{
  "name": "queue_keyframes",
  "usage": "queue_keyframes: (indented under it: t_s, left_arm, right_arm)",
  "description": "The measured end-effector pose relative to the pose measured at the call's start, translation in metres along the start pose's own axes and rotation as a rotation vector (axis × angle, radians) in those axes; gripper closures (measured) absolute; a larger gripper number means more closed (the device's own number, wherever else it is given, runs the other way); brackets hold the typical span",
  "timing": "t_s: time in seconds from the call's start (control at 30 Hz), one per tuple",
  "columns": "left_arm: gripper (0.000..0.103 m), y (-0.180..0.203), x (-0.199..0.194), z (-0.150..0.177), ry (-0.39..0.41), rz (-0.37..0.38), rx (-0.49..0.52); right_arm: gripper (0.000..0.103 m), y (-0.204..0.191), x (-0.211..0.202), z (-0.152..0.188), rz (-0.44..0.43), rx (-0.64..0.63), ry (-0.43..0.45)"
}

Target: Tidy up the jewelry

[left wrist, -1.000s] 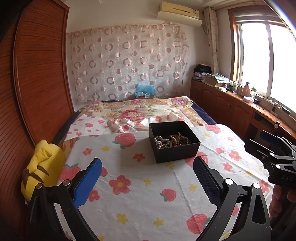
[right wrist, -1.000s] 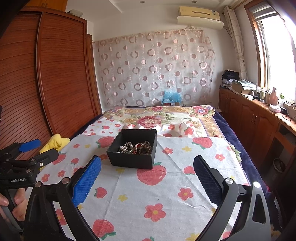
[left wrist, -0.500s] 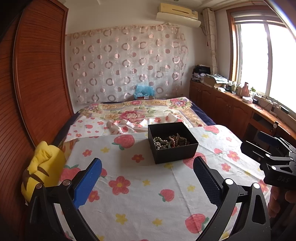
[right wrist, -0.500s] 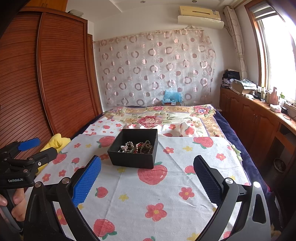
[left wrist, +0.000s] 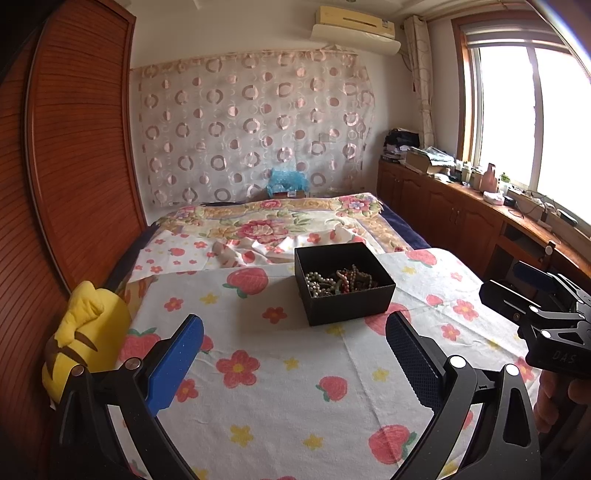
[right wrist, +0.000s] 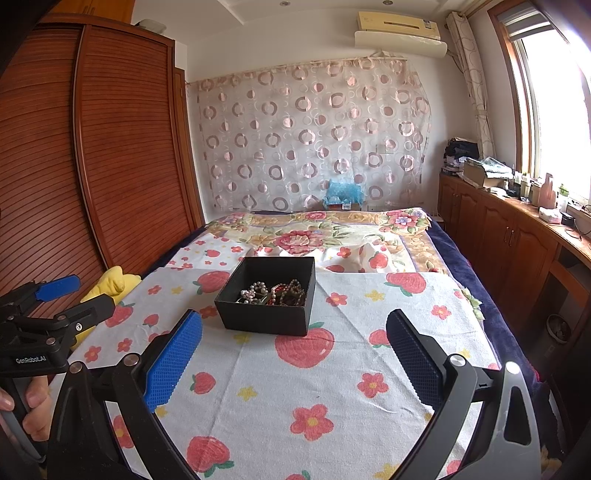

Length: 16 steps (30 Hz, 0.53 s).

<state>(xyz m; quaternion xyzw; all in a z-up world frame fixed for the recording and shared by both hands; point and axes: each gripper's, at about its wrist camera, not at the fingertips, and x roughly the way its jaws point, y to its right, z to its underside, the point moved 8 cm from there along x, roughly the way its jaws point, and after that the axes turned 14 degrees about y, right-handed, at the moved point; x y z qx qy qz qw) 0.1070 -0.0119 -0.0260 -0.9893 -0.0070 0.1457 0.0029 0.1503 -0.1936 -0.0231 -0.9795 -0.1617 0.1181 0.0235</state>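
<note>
Currently, the left claw is held with its blue-padded fingers spread wide apart, nothing between them, above the strawberry-and-flower printed cloth that covers the near part of the bed. The right claw is likewise spread wide and empty, hovering over the same cloth. Each claw is seen at the edge of the other's view: the right one at the far right of the left wrist view, gripped by a hand, and the left one at the far left of the right wrist view, gripped by another hand.

Ahead of both claws, well apart from the fingertips, an open black box is set on the cloth. A tangle of jewelry is held inside it: pale pearl-like beads toward the left, darker reddish and brownish strands toward the right. No piece is touched by either claw.

Beyond the box, a floral quilt is spread over the far half of the bed. A yellow plush toy is wedged between the bed's left edge and the wooden wardrobe. A circle-patterned curtain is hung across the far wall, with an air conditioner mounted above it. Along the right side, a wooden counter cluttered with bottles and papers is lit by a bright window.
</note>
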Motion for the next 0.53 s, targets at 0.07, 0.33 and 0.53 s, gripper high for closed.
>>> queue_keyframes:
  t_s: [0.07,0.33,0.53]
  left_arm:
    - [0.008,0.0001,-0.0001,0.0001,0.001,0.0,-0.001]
    - [0.008,0.0019,-0.0006,-0.0007,-0.001,0.003,0.0]
    - [0.008,0.0034,-0.0008,-0.0016,-0.001,0.003,0.001]
  right_arm:
    - [0.003,-0.0001,-0.0002,-0.0002,0.001,0.002,0.0]
    - [0.003,-0.0004,0.0007,0.0011,0.003,-0.003,-0.002]
    - [0.003,-0.0002,0.0006,0.0006,0.002,-0.002,-0.002]
